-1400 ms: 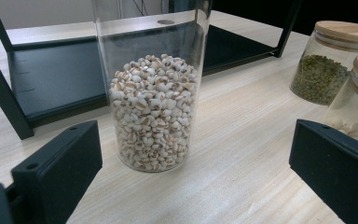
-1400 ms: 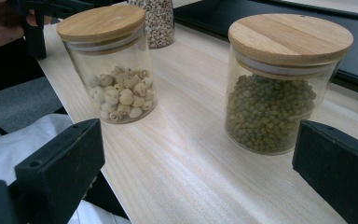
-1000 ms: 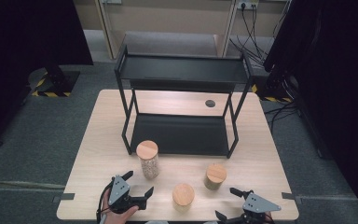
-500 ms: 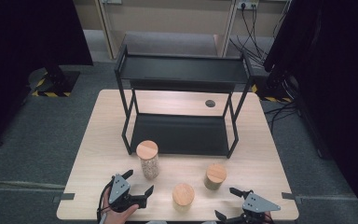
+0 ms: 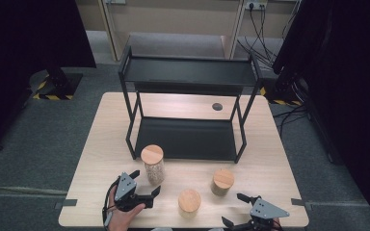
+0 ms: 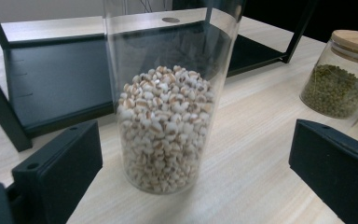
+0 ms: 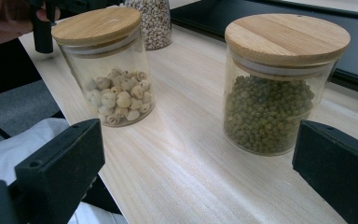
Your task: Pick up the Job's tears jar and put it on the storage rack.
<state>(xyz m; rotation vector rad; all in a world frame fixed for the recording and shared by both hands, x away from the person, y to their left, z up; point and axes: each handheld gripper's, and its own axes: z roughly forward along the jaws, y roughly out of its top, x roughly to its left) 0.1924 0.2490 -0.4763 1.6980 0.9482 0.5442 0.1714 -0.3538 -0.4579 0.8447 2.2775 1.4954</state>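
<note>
A tall glass jar of pale grains (image 5: 153, 164) (image 6: 165, 121) with a wooden lid stands on the table in front of the black rack (image 5: 188, 101). My left gripper (image 5: 145, 185) (image 6: 191, 168) is open just before it, its jaws either side of the jar's base and apart from the glass. A short jar of green beans (image 5: 222, 181) (image 7: 277, 88) (image 6: 338, 81) and a short jar of pale round seeds (image 5: 189, 202) (image 7: 109, 70) stand near the front edge. My right gripper (image 5: 235, 210) (image 7: 196, 172) is open, facing the gap between these two jars.
The two-shelf black rack has a bare lower shelf (image 6: 56, 74) and a bare top shelf (image 5: 188, 72). A round hole (image 5: 217, 106) sits in the wooden table (image 5: 106, 130) behind the rack. A hand (image 7: 4, 21) holds the left gripper at the front left.
</note>
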